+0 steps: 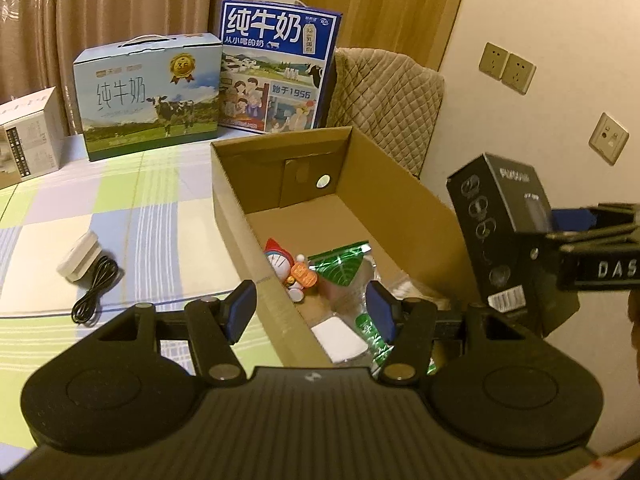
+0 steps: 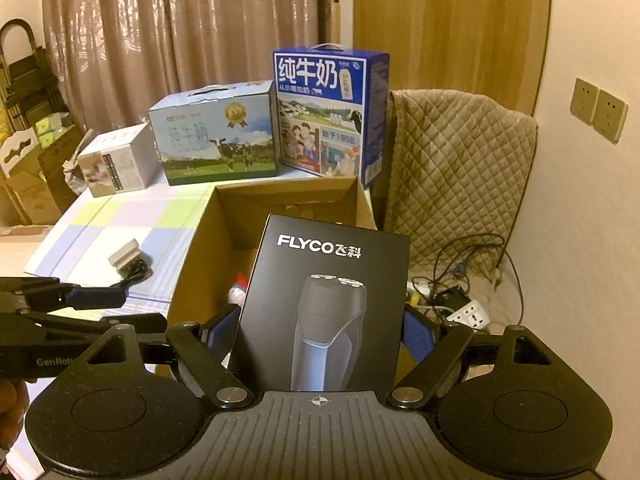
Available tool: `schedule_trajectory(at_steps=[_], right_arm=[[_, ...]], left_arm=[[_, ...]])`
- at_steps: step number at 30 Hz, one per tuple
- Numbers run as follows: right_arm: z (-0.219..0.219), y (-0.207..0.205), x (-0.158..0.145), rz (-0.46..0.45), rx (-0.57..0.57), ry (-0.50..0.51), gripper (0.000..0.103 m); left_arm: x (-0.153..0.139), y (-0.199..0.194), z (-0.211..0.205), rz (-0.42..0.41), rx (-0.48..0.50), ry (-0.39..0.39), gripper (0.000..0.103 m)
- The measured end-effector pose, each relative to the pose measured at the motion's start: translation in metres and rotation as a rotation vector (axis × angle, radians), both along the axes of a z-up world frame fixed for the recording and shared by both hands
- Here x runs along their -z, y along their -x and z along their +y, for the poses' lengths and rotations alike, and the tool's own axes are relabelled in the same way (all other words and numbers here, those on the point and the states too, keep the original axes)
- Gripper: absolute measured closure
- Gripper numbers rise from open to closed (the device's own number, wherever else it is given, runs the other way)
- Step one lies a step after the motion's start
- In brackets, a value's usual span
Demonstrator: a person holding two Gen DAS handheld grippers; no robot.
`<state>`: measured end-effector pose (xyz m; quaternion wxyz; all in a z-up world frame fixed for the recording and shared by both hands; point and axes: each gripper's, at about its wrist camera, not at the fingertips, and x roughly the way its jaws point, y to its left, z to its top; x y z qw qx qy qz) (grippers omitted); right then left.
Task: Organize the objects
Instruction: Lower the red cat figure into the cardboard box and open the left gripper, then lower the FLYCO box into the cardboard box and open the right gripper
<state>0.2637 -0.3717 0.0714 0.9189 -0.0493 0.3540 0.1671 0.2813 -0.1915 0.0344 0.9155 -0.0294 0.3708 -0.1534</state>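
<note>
An open cardboard box (image 1: 400, 200) stands on the checked table; it also shows in the right wrist view (image 2: 200, 256). Inside lie a Doraemon toy (image 1: 286, 266), a green packet (image 1: 340, 266) and a white item (image 1: 340, 338). My right gripper (image 2: 320, 332) is shut on a black FLYCO shaver box (image 2: 328, 300) and holds it above the cardboard box's right side; the shaver box also shows in the left wrist view (image 1: 500, 232). My left gripper (image 1: 310, 312) is open and empty over the cardboard box's near left wall. A white charger (image 1: 80, 256) with a black cable (image 1: 96, 288) lies left of it.
Two milk cartons (image 1: 152, 96) (image 1: 276, 68) and a small white box (image 1: 28, 136) stand at the table's back. A quilted chair (image 1: 392, 92) is behind the cardboard box. A power strip and wires (image 2: 464, 304) lie on the floor at right.
</note>
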Motion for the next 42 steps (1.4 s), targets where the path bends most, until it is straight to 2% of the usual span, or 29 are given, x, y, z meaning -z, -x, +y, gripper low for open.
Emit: schedule_trajectory(at_steps=[22,26,28,31,42], right_arm=[[0.009,-0.004,-0.003,-0.033,-0.001,0.009,0.023],[0.007,-0.014,0.001,-0.061,0.022,-0.055,0.020],[0.002,-0.021,0.004,-0.046,0.048,-0.097,0.016],[-0.003,-0.026,0.005,-0.026,0.077,-0.129,0.014],[-0.006,-0.005,0.002,0.009,0.072,-0.117,0.014]], left_arm=[[-0.006,0.006,0.004,-0.012,-0.006,0.017,0.041],[-0.003,0.003,0.011,-0.010,-0.021,0.021,0.040],[-0.001,0.001,0.014,-0.006,-0.029,0.024,0.039],[0.002,0.000,0.019,0.001,-0.035,0.022,0.039],[0.007,0.014,0.036,0.021,-0.064,0.022,0.038]])
